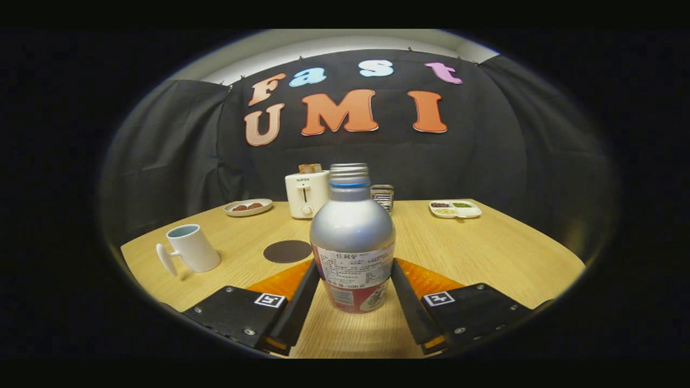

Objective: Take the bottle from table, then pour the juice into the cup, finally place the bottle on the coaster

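Surface: wooden table point(485, 253).
Gripper point(353, 269): both fingers clamped on upright bottle point(352, 231).
Coaster point(287, 251): ten o'clock of bottle.
Cup point(191, 248): beyond coaster, nine o'clock.

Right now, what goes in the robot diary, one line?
gripper: shut on silver metal bottle | bottle: uncapped, upright on wooden table | next: white cup

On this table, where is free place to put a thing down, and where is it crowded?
Bare wood lies right of the bottle, between the gripper closed around it and the divided dish. A smaller patch lies between cup and small plate. Crowded: coaster beside the bottle; toaster and metal rack behind.
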The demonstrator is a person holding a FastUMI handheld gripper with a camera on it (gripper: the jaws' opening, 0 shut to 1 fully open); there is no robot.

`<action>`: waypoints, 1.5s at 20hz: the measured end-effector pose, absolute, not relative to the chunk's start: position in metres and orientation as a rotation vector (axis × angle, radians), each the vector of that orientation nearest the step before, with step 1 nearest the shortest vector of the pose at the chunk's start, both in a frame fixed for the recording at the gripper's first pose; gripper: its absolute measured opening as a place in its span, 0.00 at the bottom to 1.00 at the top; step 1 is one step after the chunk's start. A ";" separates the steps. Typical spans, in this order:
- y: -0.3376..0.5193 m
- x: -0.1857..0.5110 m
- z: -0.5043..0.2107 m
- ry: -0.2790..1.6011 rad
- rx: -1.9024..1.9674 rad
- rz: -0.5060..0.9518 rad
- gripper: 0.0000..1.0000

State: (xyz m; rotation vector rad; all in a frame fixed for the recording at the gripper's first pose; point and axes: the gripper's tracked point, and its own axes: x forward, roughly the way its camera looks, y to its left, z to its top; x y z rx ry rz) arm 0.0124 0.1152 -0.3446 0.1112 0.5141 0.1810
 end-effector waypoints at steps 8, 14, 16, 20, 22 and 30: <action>0.125 0.018 -0.313 0.441 -0.029 0.199 0.78; 0.152 0.021 -0.288 0.387 -0.137 0.249 0.78; 0.159 0.024 -0.280 0.364 -0.184 0.253 0.78; 0.173 0.027 -0.272 0.331 -0.294 0.262 0.78; 0.181 0.028 -0.271 0.319 -0.354 0.264 0.78; 0.218 0.034 -0.272 0.289 -0.575 0.299 0.77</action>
